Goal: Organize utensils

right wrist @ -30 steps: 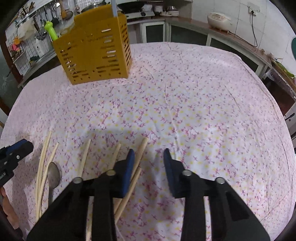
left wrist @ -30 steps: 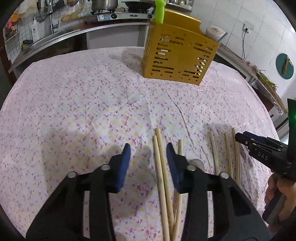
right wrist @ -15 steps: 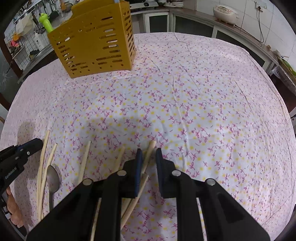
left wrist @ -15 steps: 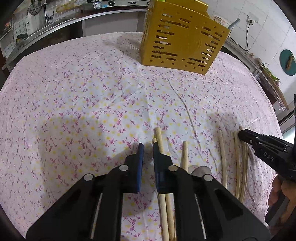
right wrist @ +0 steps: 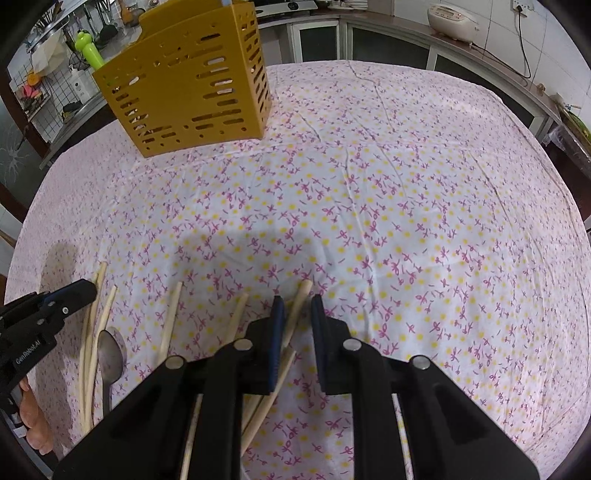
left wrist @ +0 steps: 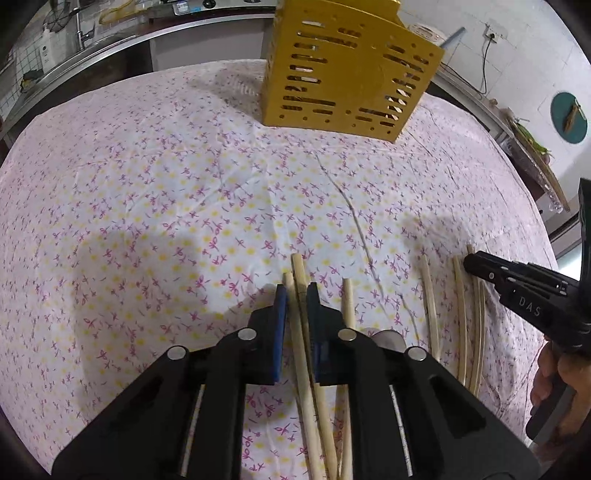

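Wooden chopsticks lie scattered on the flowered tablecloth near its front edge. My left gripper points down at the cloth with two chopsticks between its blue pads, which press on them; its jaws are opening slightly. My right gripper has its jaws drawn close around one slanted chopstick, which touches both pads. A metal spoon lies among loose chopsticks between the two grippers. The yellow slotted utensil holder stands at the far side with some utensils inside.
Behind the table runs a kitchen counter with a sink and a stove. A rice cooker sits on the right counter and a green bottle stands behind the holder. A hand grips the right tool's handle.
Both grippers' jaws went from wide apart to nearly together. The left gripper shifted right and down onto the pair of chopsticks; the right closed around the slanted chopstick.
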Demonstrator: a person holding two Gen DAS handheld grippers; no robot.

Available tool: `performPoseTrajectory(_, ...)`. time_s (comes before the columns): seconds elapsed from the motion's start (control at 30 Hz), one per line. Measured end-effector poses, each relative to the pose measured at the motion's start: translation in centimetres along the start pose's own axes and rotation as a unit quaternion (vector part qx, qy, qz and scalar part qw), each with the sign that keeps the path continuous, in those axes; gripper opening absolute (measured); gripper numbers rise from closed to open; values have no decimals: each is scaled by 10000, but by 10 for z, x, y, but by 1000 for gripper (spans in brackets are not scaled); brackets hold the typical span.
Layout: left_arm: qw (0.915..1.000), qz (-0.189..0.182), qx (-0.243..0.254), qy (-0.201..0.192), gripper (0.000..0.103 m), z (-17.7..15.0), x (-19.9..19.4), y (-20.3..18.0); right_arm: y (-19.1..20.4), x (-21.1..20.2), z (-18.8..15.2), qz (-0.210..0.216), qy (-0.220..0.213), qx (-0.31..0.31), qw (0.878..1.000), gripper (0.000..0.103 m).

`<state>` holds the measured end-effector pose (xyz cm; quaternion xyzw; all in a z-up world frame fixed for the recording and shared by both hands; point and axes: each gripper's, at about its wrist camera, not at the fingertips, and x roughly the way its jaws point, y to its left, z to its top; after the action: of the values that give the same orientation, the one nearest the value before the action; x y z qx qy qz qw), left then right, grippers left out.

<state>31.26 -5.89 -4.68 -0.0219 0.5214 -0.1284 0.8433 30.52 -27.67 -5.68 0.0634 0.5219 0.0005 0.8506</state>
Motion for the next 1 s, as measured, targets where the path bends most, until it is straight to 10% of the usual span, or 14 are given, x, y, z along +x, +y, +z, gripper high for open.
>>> performPoseTrajectory(0.5, 9999, -52, -78, 57, 4, 1, -4, 7, -2, -3, 6, 123, 50, 10, 9999, 11)
performPoseTrajectory(1.0, 9960, -347, -134, -806, 4, -3, -78, 12, 16, -75, 7, 489, -1077, -144, 9929, 8)
